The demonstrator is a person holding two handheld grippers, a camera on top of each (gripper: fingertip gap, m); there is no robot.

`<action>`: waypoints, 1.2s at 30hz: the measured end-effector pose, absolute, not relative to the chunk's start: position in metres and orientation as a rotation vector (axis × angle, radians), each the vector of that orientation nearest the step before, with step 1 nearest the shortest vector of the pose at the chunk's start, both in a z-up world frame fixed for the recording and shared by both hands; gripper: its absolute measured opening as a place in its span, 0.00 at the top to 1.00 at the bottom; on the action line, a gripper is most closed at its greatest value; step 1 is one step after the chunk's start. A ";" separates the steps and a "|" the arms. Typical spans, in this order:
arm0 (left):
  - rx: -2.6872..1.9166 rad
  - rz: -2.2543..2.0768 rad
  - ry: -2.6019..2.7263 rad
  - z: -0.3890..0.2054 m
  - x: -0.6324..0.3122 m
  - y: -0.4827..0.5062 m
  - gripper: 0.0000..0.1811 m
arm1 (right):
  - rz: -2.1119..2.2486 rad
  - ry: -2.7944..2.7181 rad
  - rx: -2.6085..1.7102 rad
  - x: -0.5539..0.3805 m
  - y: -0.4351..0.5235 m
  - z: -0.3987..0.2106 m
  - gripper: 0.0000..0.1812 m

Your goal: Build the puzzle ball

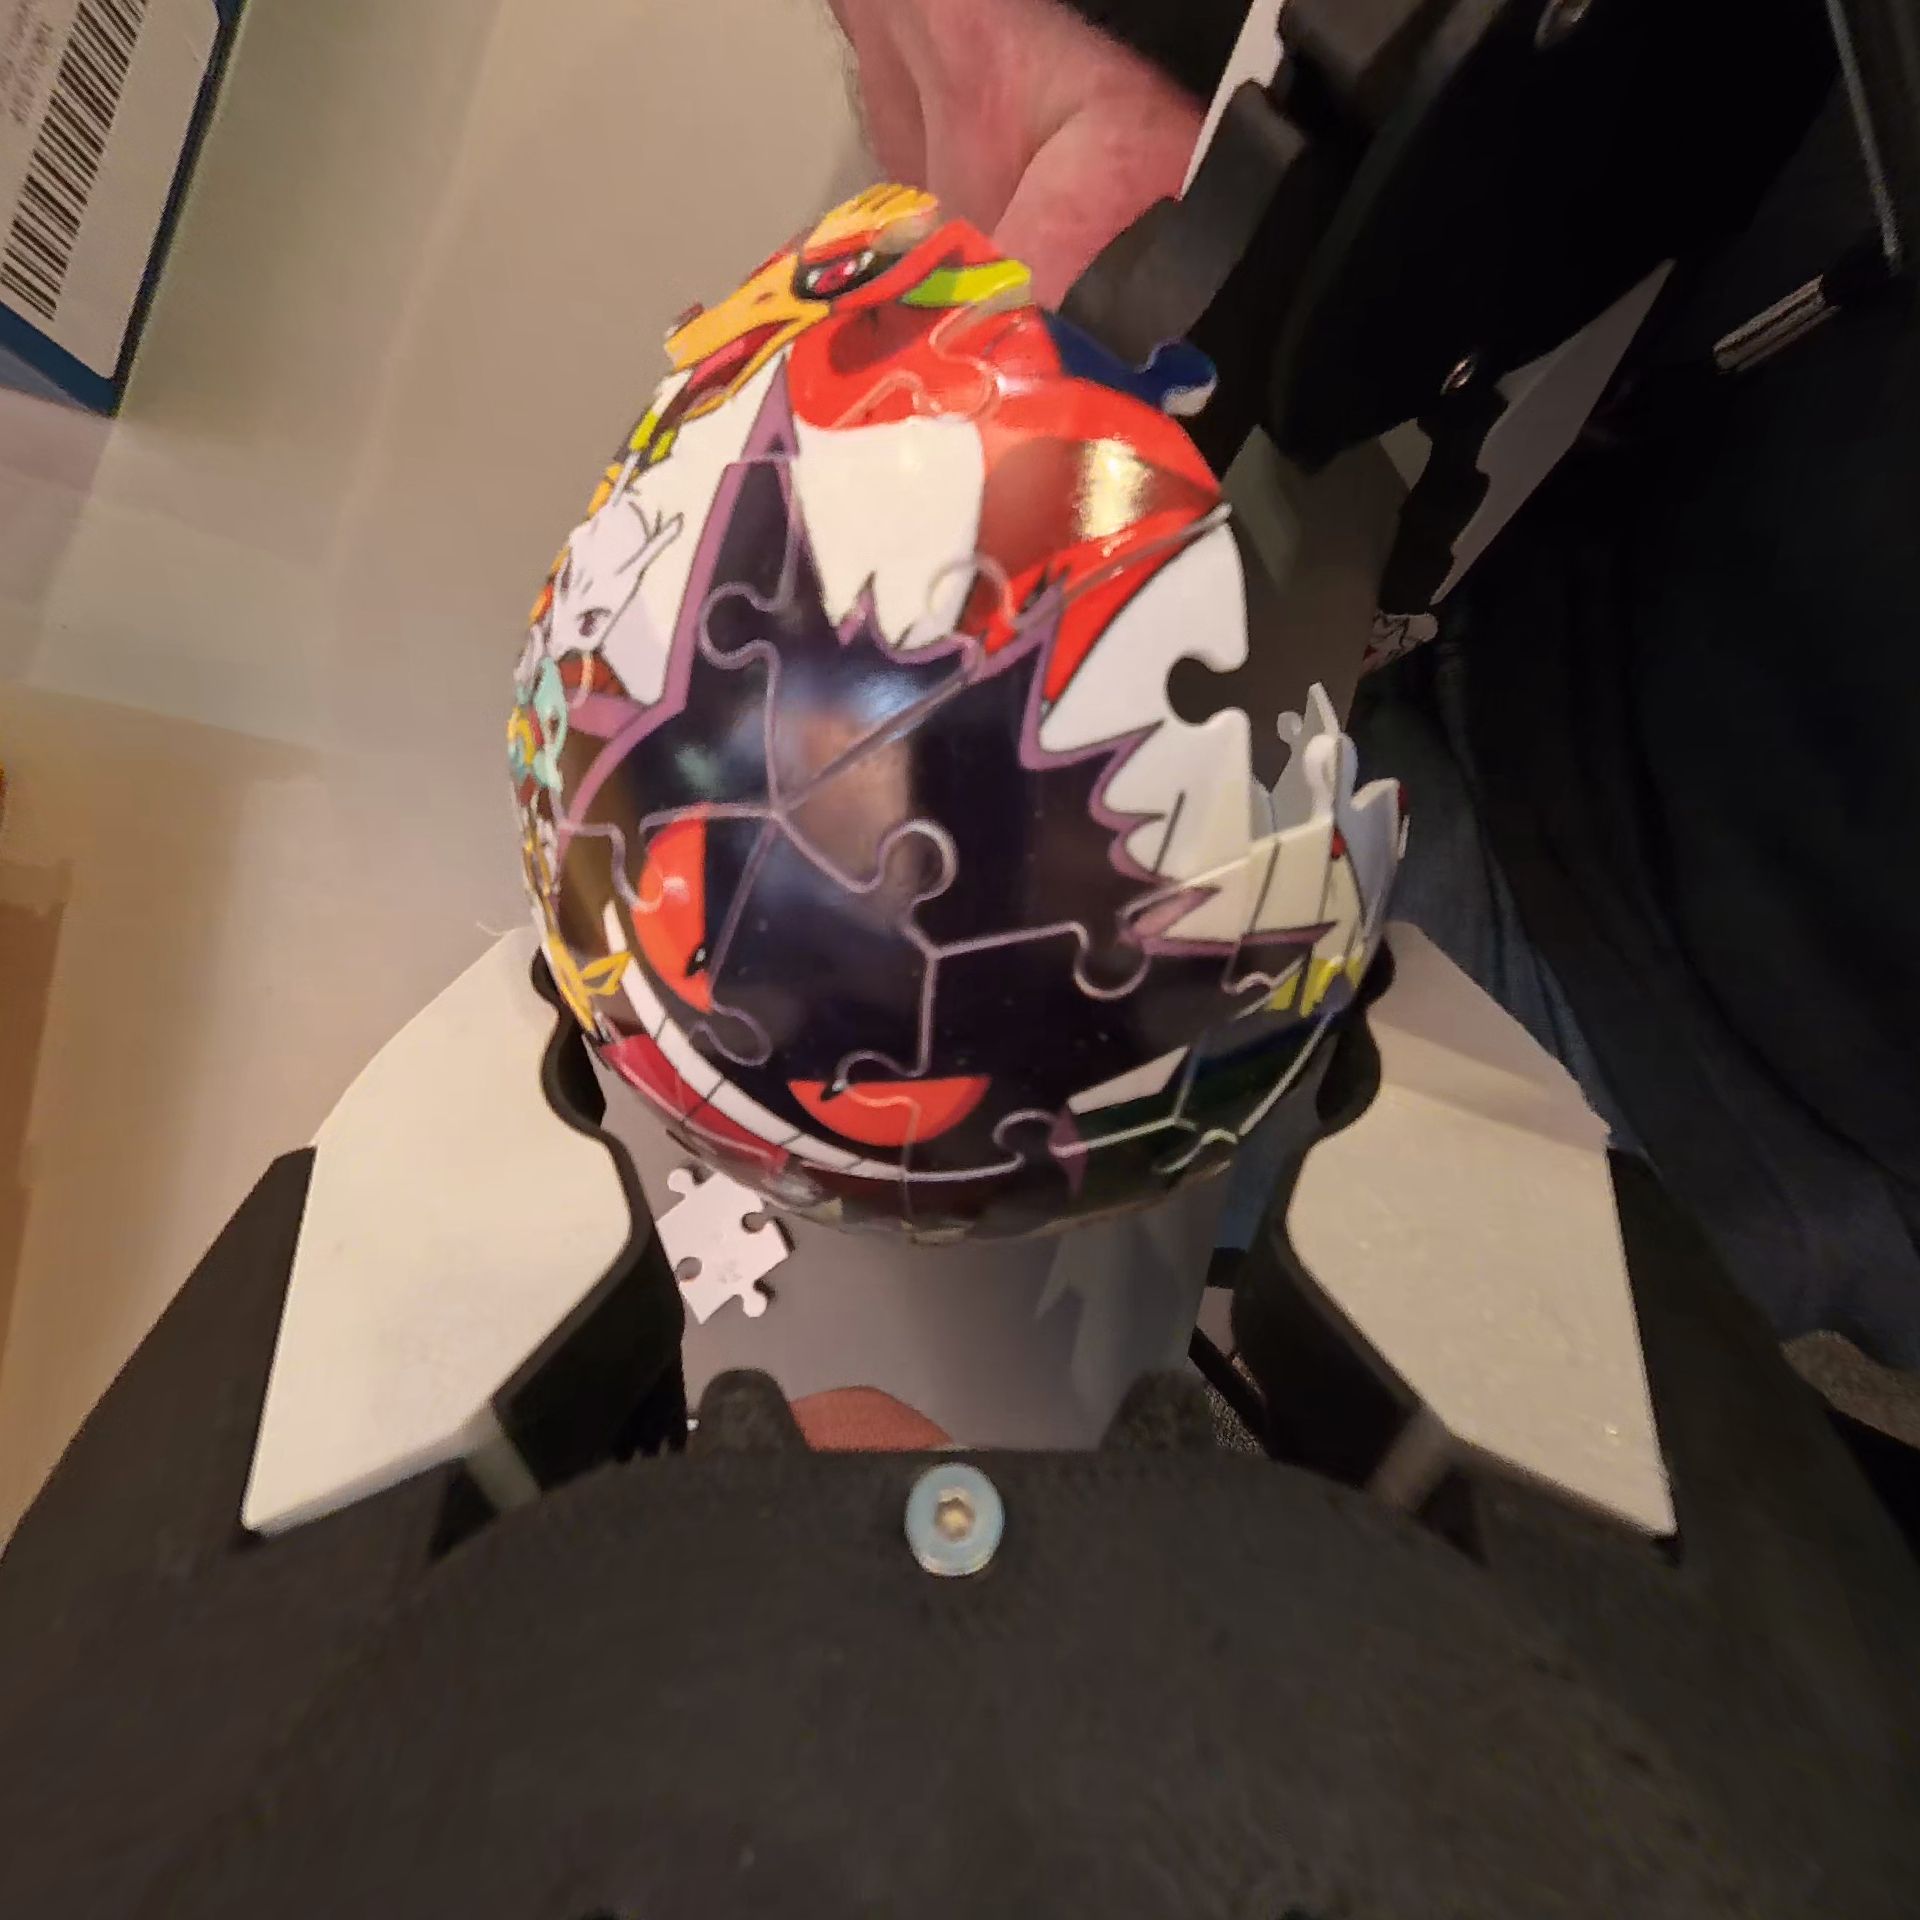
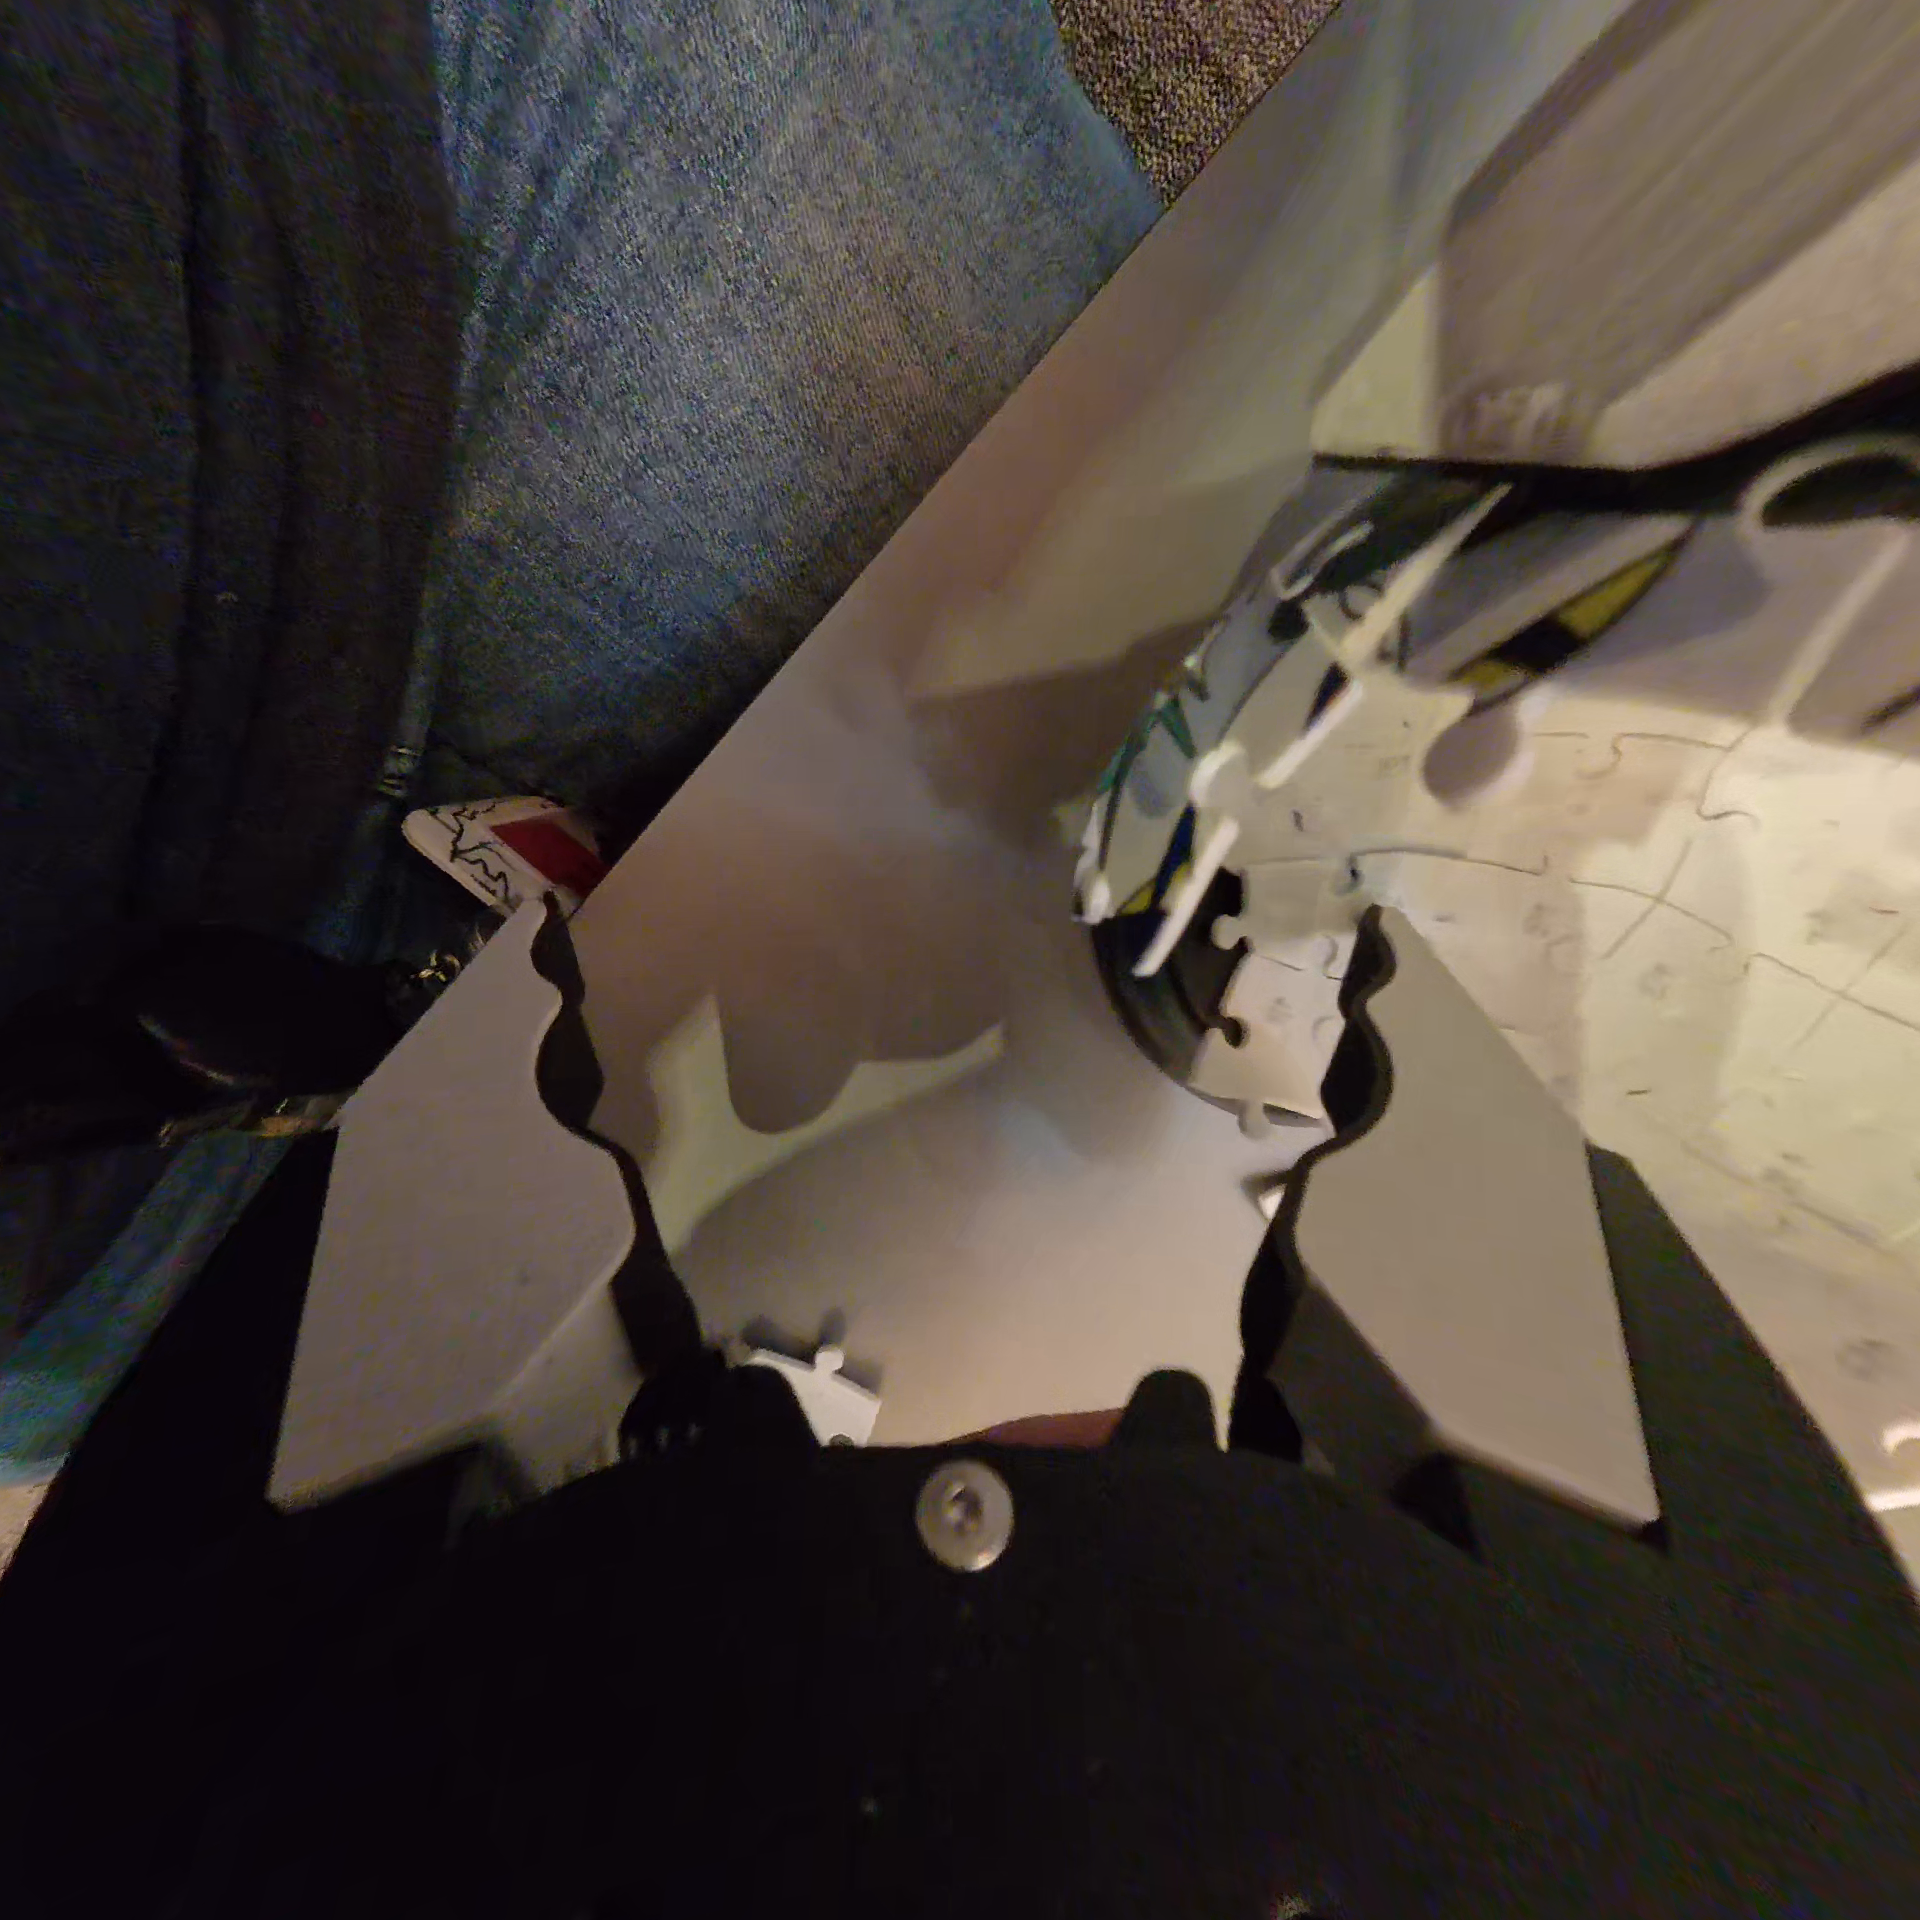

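The puzzle ball (image 1: 914, 727) is a glossy, colourful sphere, partly built, with a gap and loose-looking white tabs on its right side (image 1: 1330, 790). My left gripper (image 1: 961, 966) is shut on the ball's lower half and holds it over the white table (image 1: 312, 623). My right gripper (image 1: 1278, 447) hovers at the ball's upper right. In the right wrist view the right gripper (image 2: 961, 935) is open and empty. Its right finger (image 2: 1361, 1018) is beside the rim of the ball's white inside (image 2: 1662, 935).
A loose white puzzle piece (image 1: 722, 1242) lies under the ball. Another piece (image 2: 821, 1382) lies near my right gripper's base. A red-and-white piece (image 2: 499, 842) rests on the person's lap past the table edge. A barcoded box (image 1: 83, 156) stands far left. A hand (image 1: 987, 104) shows behind the ball.
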State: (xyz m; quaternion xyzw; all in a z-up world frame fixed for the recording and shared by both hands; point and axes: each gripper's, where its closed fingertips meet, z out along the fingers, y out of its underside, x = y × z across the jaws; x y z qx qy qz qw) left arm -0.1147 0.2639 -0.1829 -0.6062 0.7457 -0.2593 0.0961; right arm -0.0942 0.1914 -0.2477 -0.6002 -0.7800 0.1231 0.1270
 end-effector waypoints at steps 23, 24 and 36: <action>-1.784 -0.761 2.235 -0.183 -0.111 0.263 0.26 | 0.430 -2.247 -1.732 -0.087 0.186 -0.241 0.32; -1.785 -0.759 2.237 -0.183 -0.111 0.264 0.26 | 0.421 -2.247 -1.733 -0.086 0.186 -0.241 0.32; -1.791 -0.772 2.242 -0.183 -0.110 0.263 0.26 | 0.510 -2.197 -1.711 -0.089 0.178 -0.233 0.32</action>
